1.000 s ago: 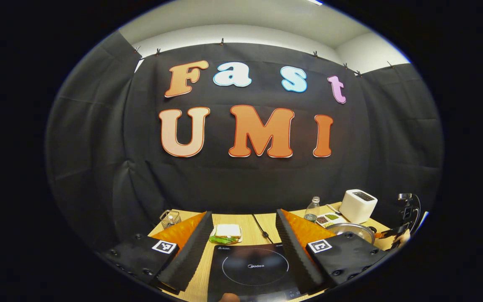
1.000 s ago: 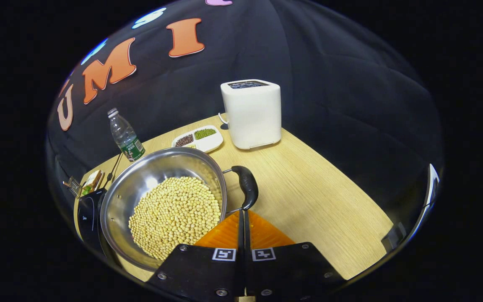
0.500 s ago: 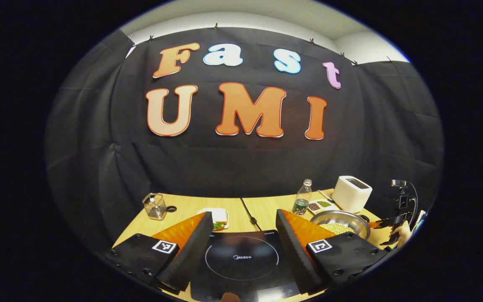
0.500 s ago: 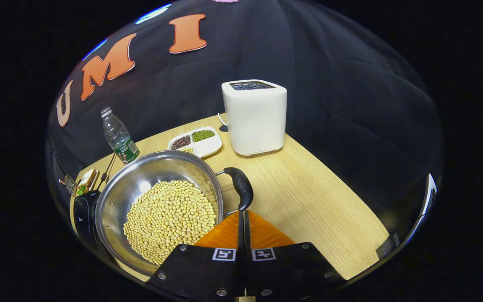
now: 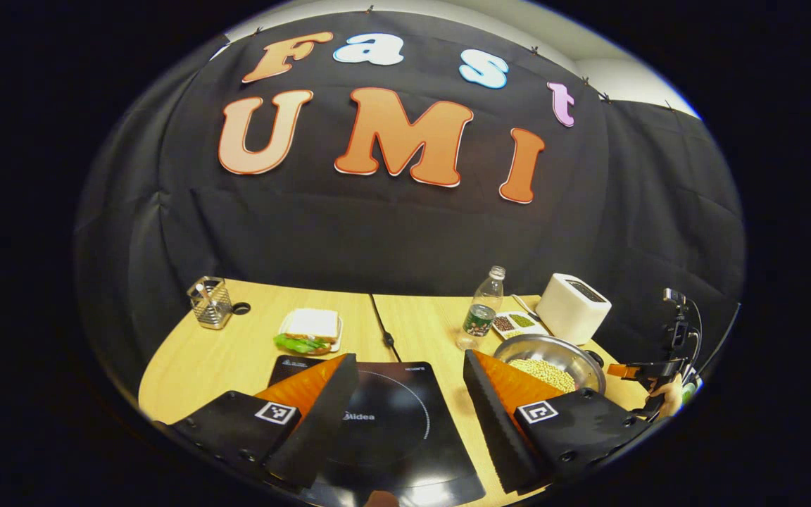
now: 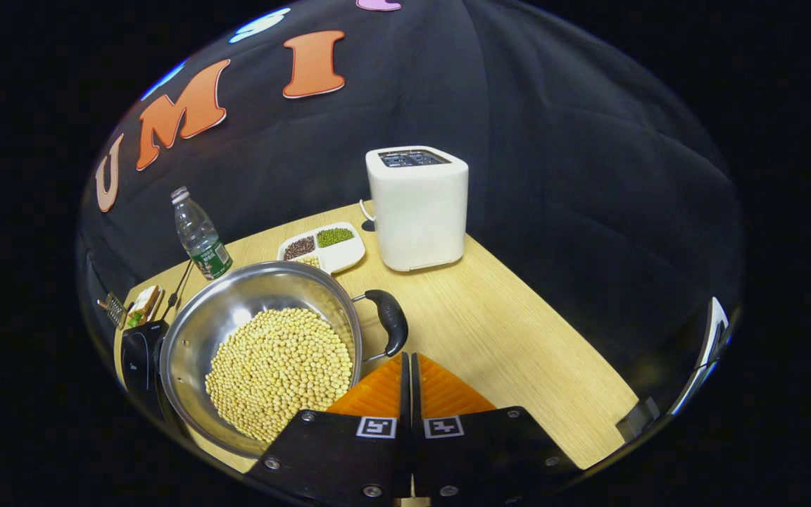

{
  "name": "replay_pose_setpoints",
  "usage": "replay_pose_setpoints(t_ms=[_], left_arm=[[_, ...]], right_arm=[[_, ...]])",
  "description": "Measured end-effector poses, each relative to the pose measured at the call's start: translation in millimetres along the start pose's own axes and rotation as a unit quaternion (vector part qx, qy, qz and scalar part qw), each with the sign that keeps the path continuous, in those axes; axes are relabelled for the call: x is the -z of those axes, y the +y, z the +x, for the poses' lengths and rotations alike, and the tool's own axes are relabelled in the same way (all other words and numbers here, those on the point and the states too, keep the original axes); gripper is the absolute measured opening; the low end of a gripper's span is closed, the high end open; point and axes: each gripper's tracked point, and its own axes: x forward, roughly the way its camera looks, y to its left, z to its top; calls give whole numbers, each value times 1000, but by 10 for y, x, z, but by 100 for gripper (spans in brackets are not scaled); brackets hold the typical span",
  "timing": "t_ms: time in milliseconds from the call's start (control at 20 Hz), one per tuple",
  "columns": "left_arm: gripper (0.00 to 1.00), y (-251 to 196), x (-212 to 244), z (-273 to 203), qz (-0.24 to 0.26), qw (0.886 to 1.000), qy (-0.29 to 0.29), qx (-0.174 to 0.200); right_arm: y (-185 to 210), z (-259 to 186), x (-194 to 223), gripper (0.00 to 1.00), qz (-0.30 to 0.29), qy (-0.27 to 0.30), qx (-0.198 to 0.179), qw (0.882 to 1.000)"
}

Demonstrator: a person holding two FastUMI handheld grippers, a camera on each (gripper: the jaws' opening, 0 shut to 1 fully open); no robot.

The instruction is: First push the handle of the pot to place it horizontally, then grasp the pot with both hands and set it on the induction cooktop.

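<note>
Pot (image 6: 265, 352) now nearer, on wooden table (image 6: 518, 331) beside toaster (image 6: 416, 208).

One pot (image 6: 265, 331) heaped with beans (image 6: 282, 377), too many to count. One cooktop (image 5: 391, 436). One toaster (image 6: 416, 208). One bottle (image 6: 200, 234). One tray (image 6: 323, 246) with three compartments. One sandwich (image 5: 309, 331). One wire basket (image 5: 210, 304). One table (image 6: 518, 352). Two grippers: left (image 5: 411, 415), right (image 6: 407, 373).
</note>
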Motion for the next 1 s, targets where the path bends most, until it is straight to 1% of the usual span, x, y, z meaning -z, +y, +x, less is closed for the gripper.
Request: replay_pose_setpoints(t_ms=[100, 200, 250, 300, 350, 400, 450, 550, 600, 650, 700, 750, 800, 850, 1000], left_arm=[[98, -117, 114, 117, 0, 1000, 14, 6], [99, -275, 180, 240, 7, 1000, 16, 13], [99, -347, 223, 302, 16, 1000, 14, 15], [99, -416, 241, 379, 24, 999, 11, 18], [99, -506, 288, 454, 30, 999, 11, 22], [99, -602, 343, 513, 33, 999, 14, 29], [99, -717, 419, 582, 30, 999, 20, 39], [99, -893, 558, 725, 26, 998, 33, 54], [99, -948, 597, 816, 32, 997, 32, 56], [99, -967, 666, 899, 42, 997, 35, 50], [99, -991, 733, 987, 52, 997, 40, 45], [99, -1033, 826, 1063, 60, 996, 47, 43], [99, -1076, 913, 1142, 63, 995, 56, 45], [99, -1123, 1005, 1201, 63, 995, 66, 45], [99, -1170, 1264, 1427, 63, 993, 96, 39]], right_arm=[[2, -20, -69, 2, -4, -10, -1, 1000], [50, -33, -142, 10, -14, -24, -7, 1000], [89, -34, -173, 17, -20, -28, -12, 999], [121, -22, -181, 19, -27, -31, -15, 999], [140, 1, -202, 30, -33, -35, -16, 999], [162, 27, -221, 34, -39, -41, -18, 998], [191, 50, -248, 45, -45, -48, -20, 998], [211, 117, -314, 55, -61, -61, -18, 996], [205, 156, -333, 66, -70, -66, -15, 995], [211, 182, -351, 74, -77, -69, -15, 995], [219, 209, -365, 76, -81, -69, -17, 994], [234, 250, -362, 81, -82, -65, -18, 994], [241, 296, -344, 83, -81, -60, -18, 995], [250, 339, -347, 87, -78, -54, -20, 995], [282, 435, -297, 92, -67, -34, -31, 997]])
